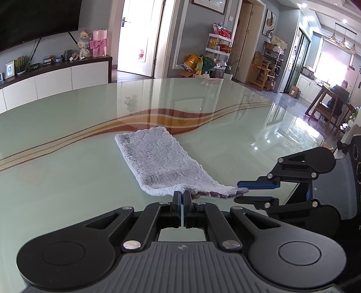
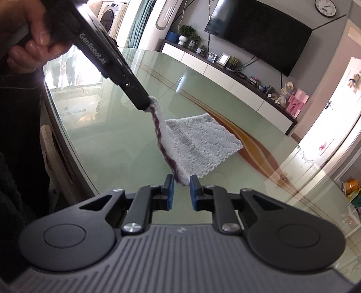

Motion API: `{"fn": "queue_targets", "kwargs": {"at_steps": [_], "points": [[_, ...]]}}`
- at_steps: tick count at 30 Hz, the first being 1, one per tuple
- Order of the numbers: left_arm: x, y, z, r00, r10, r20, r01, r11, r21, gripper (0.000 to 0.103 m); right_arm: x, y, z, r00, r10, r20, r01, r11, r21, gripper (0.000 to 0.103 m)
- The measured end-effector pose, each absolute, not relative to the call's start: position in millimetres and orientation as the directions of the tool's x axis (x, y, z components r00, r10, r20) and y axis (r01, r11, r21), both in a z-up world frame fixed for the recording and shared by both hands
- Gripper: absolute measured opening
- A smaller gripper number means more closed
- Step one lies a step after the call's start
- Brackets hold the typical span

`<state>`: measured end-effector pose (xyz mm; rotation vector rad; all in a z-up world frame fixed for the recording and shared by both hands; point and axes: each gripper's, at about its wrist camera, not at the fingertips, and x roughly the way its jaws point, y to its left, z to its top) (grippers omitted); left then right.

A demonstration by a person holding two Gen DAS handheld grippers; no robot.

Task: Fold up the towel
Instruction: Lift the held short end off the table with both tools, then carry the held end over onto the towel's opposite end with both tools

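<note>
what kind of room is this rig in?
Looks like a home living and dining room: a wall TV above a long cabinet, a glass table holding the towel, and a washing machine behind.

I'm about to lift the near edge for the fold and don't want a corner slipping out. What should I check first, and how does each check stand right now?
1. Left gripper clamped on the towel edge: ok, jaws shut on it.
2. Right gripper clamped on the other corner: not ok, jaws open, corner lies between the pads, ungripped.
3. Corner deep enough between the right pads: cannot tell.
4. Far half flat on the glass table: ok.
5. Near dark red edge held without sagging: not ok, it droops from left gripper toward the right.
</note>
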<state>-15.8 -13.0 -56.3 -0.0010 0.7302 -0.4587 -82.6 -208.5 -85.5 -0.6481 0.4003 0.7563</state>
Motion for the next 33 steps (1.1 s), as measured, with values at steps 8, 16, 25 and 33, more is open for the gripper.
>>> {"fn": "queue_targets", "kwargs": {"at_steps": [8, 16, 25, 33], "points": [[-16, -11, -57, 0.647, -0.401, -0.649, 0.398, 0.903, -0.161, 0.001, -83, -205, -89, 0.68, 0.498, -0.538, -0.73, 0.524, -0.439, 0.014], [-16, -10, -59, 0.644, -0.397, -0.654, 0.394, 0.905, -0.162, 0.001, -83, -204, -92, 0.673, 0.501, -0.545, -0.739, 0.499, -0.453, 0.009], [-19, -7, -62, 0.637, -0.385, -0.668, 0.388, 0.909, -0.153, 0.001, -69, -212, -86, 0.621, 0.534, -0.574, -0.773, 0.538, -0.335, 0.004], [-31, -1, -62, 0.63, -0.394, -0.669, 0.395, 0.904, -0.16, 0.002, -66, -229, -62, 0.591, 0.593, -0.547, -0.776, 0.603, -0.185, 0.003]]}}
